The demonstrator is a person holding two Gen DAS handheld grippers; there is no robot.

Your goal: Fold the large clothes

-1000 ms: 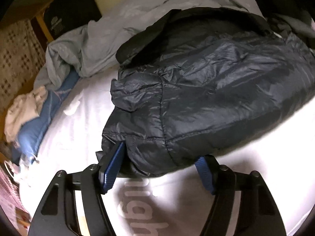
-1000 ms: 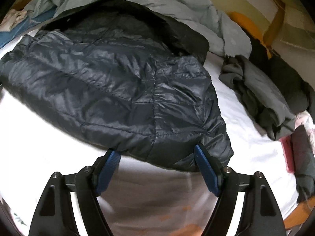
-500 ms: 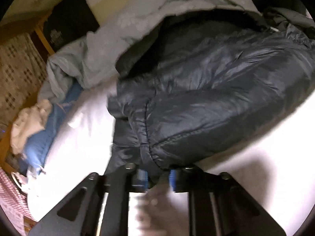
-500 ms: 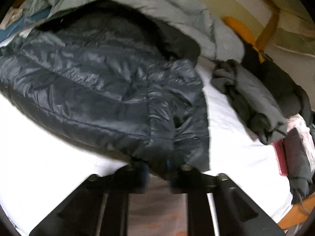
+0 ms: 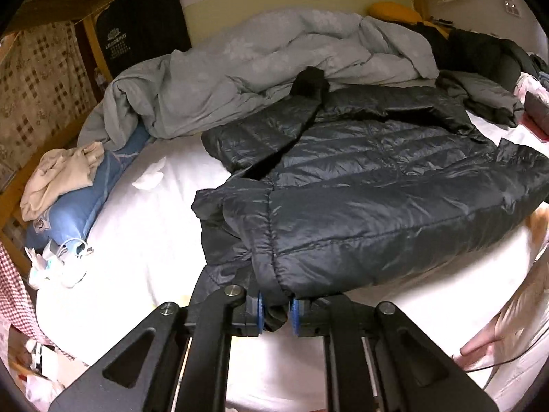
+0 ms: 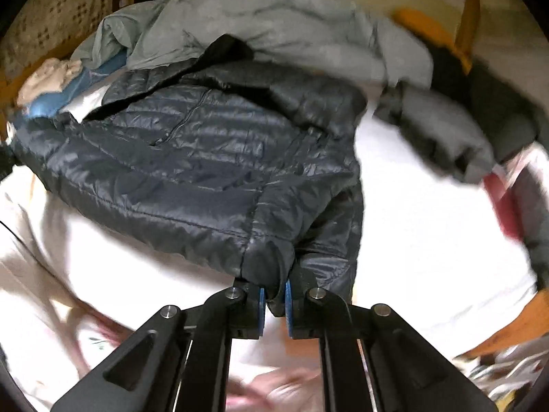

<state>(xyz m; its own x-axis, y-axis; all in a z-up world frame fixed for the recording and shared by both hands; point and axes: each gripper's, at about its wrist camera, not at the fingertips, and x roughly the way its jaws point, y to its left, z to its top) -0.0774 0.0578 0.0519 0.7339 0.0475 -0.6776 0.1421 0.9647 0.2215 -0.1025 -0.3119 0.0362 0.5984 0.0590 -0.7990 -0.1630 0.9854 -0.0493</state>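
White bedding (image 5: 144,240) covers a wide bed that fills both wrist views, brightly lit and bare along its near edge. At the far edge a crumpled pale grey duvet (image 5: 274,65) is heaped against a cream wall, with a black padded panel (image 5: 144,20) bearing white lettering standing upright in the far left corner next to a checked curtain (image 5: 37,89) and a wooden bed frame. Along the left edge lies a blue pillow (image 5: 75,213) with a beige garment (image 5: 61,175) bunched on top of it and a tangle of white cable (image 5: 68,257) beside it. Toward the far right corner sit an orange cushion (image 5: 394,10) and a pile of dark and grey clothes (image 5: 487,96); that side is blurred in the right wrist view. Spread across the middle of the bed is the dark quilted puffer jacket (image 5: 377,185), its collar end toward the duvet and its hem toward the near edge. The left gripper (image 5: 276,312) is clamped tight on the hem's left corner, dark fabric pinched between its blue pads. The right gripper (image 6: 274,307) is likewise closed on the hem's right corner, with the jacket's edge bunched between its pads and raised off the sheet.
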